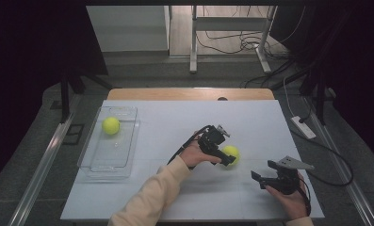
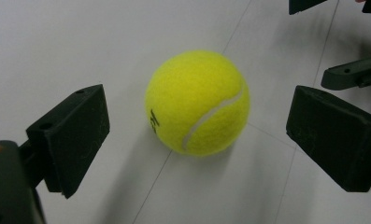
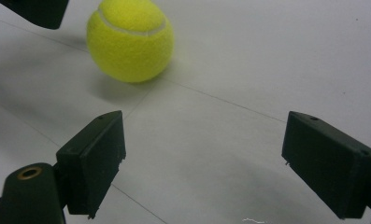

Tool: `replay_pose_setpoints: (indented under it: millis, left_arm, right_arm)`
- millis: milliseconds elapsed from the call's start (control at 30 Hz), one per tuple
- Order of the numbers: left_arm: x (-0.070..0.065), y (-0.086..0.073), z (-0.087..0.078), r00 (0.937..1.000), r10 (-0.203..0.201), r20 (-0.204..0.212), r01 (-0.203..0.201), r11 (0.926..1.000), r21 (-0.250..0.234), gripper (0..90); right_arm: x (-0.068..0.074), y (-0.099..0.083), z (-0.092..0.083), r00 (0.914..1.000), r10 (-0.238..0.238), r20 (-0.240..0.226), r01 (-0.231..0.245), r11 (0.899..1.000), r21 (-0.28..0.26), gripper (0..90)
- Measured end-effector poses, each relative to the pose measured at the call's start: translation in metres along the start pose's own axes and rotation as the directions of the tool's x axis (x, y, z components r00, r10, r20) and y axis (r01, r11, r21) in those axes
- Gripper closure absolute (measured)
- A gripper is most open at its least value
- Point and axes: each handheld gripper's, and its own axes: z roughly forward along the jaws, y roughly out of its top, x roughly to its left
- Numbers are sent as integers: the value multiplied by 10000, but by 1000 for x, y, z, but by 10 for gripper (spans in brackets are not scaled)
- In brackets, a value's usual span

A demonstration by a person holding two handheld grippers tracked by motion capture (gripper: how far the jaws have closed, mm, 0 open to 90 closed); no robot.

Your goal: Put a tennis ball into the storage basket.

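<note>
High view | tray (image 1: 96, 162): second ball (image 1: 111, 125) | left fingers (image 2: 75, 135) wide around ball (image 2: 197, 102), untouched | right fingers (image 3: 96, 158) wide, empty

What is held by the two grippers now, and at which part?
Nothing is held. The left gripper stands open around the tennis ball, its pads clear of it. The right gripper is open over bare table.

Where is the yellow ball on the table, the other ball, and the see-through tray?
ball on the table (image 2: 197, 102), left gripper view, middle of its fuzzy front.
ball in the tray (image 1: 110, 125), high view, its top.
clear tray (image 1: 96, 167), high view, near rim.
</note>
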Motion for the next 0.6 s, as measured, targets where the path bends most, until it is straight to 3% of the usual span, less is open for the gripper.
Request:
replay_pose_setpoints:
  millis: [600]
  left_arm:
    - [0,3,26,10000,-17,39,16,9997,246,80]
  right_arm:
    - [-1,-1,0,10000,26,9,-26,10000,35,135]
